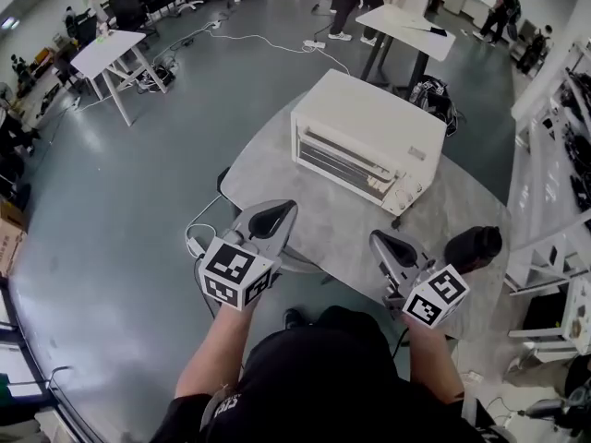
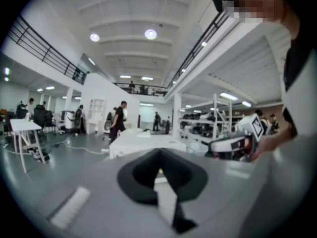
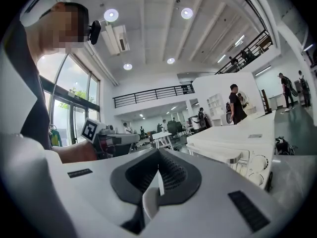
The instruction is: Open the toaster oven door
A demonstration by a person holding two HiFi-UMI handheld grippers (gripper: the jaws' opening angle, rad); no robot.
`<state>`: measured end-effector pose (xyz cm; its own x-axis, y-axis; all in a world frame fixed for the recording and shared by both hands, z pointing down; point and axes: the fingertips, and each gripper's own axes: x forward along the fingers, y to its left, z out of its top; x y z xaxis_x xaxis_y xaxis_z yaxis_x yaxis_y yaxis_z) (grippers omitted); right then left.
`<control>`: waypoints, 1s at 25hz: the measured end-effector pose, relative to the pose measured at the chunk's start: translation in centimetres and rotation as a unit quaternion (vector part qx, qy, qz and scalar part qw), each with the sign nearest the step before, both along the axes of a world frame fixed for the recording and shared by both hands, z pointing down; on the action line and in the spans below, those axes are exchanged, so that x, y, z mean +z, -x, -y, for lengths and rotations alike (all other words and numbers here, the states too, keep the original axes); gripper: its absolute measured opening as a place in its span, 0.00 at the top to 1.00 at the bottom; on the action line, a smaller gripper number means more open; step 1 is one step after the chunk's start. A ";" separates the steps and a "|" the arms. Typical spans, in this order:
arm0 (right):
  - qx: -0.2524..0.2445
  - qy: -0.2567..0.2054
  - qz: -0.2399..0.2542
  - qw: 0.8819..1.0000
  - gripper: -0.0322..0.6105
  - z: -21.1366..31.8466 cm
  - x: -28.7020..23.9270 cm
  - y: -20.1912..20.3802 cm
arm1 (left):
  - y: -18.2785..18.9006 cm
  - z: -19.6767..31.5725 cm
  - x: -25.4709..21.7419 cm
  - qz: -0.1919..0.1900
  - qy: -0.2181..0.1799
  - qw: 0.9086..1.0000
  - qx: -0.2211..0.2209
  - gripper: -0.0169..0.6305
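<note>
White toaster oven, door shut, sits on the grey bench just ahead of both tongs, touching neither. Closed and empty: left tongs and right tongs (both over the near bench edge).

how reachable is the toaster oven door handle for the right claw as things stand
Probably yes: the right claw, shut, hangs over the table facing the toaster oven, and only bare table lies between it and the door handle. It would need to open first.

The person wears a black short-sleeved shirt; the grey left tool and right tool bear black-and-white marker cubes.
</note>
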<state>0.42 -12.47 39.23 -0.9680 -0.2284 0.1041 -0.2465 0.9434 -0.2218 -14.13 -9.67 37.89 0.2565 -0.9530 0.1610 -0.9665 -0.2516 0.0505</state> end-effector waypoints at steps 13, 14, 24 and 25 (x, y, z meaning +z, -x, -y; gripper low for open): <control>0.024 0.015 0.003 1.000 0.95 8.4 1.6 1.5 | -2.1 7.8 2.8 0.005 0.051 0.997 0.054 0.96; 0.024 0.015 0.003 1.000 0.94 9.2 1.8 1.5 | -2.3 8.6 2.9 0.010 0.054 0.997 0.057 0.96; 0.034 0.013 -0.040 0.999 0.83 14.9 4.0 2.3 | -0.9 15.1 4.3 0.031 0.093 0.993 0.067 0.96; 0.039 0.014 -0.045 0.998 0.83 15.3 4.2 2.4 | -0.6 15.8 4.5 0.035 0.098 0.992 0.074 0.95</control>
